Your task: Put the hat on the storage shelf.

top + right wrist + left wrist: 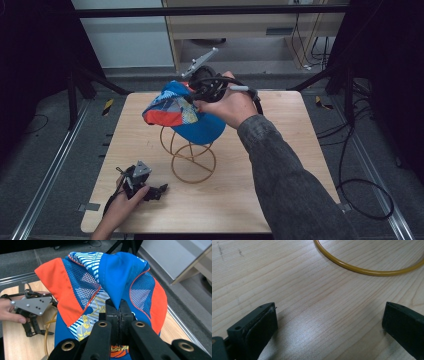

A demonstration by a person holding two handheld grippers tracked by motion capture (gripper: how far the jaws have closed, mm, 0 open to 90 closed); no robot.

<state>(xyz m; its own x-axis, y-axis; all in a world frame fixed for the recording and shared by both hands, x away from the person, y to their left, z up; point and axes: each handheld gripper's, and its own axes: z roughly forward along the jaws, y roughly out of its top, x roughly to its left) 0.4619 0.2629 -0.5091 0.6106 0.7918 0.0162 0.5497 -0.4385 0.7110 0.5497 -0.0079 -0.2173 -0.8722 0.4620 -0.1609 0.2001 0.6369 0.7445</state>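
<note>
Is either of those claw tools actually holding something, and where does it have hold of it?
The right gripper pinches a fold of blue fabric on the crown of the cap. The left gripper is open and holds nothing.

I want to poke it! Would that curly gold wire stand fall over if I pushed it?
Probably it would wobble or tip. The wire stand looks thin and light, and the cap sits up high. Its wide ring base on the table may steady it somewhat.
</note>
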